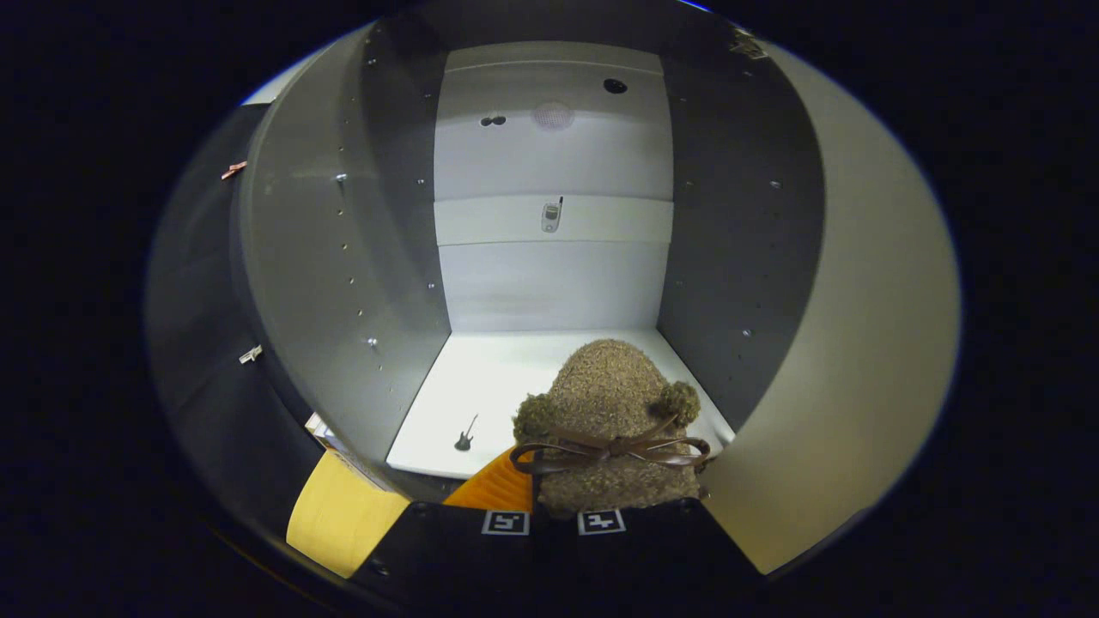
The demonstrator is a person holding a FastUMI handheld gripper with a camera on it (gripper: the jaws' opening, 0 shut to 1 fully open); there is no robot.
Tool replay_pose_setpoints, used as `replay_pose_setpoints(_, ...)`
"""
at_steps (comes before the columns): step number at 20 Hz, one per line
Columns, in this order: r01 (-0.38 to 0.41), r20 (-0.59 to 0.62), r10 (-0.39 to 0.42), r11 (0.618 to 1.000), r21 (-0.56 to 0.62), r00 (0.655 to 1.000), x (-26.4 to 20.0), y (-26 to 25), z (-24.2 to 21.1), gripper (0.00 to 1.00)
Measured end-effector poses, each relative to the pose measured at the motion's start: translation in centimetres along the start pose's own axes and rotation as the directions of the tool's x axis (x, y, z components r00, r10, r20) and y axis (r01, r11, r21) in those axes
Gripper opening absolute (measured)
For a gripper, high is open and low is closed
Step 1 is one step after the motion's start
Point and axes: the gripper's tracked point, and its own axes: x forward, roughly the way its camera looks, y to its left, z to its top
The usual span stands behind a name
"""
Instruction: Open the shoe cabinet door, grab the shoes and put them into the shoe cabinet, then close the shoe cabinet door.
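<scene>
Fuzzy olive-brown shoe [611, 421] with a leather bow sits pinched in the tongs [564, 520] at lower centre of the frame, its toe over the white cabinet floor [481, 386]. Door already open; releasing the shoe and closing remain, I judge.

Gripper view: fisheye riding on the gripper [554, 520], looking forward along its fingers straight into the open shoe cabinet [549, 257]. Close at the cabinet mouth; side walls left and right, back panel far, fuzzy shoe [611, 403] nearest.
</scene>
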Motion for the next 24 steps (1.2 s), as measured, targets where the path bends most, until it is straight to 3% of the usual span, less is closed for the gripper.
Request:
replay_pose_setpoints(8, -0.005, -0.055, 0.003, 0.999, -0.032, 0.998, 10.4, 0.4, 2.6, 0.06)
replay_pose_setpoints(17, 0.024, -0.190, -0.025, 1.000, -0.011, 0.981, 18.5, -0.6, 1.0, 0.05)
replay_pose_setpoints(21, 0.024, -0.197, -0.023, 1.000, 0.002, 0.980, 18.2, -0.8, 0.8, 0.19)
replay_pose_setpoints(24, 0.033, -0.199, -0.043, 0.998, -0.057, 0.979, 16.4, -0.6, 0.5, 0.60)
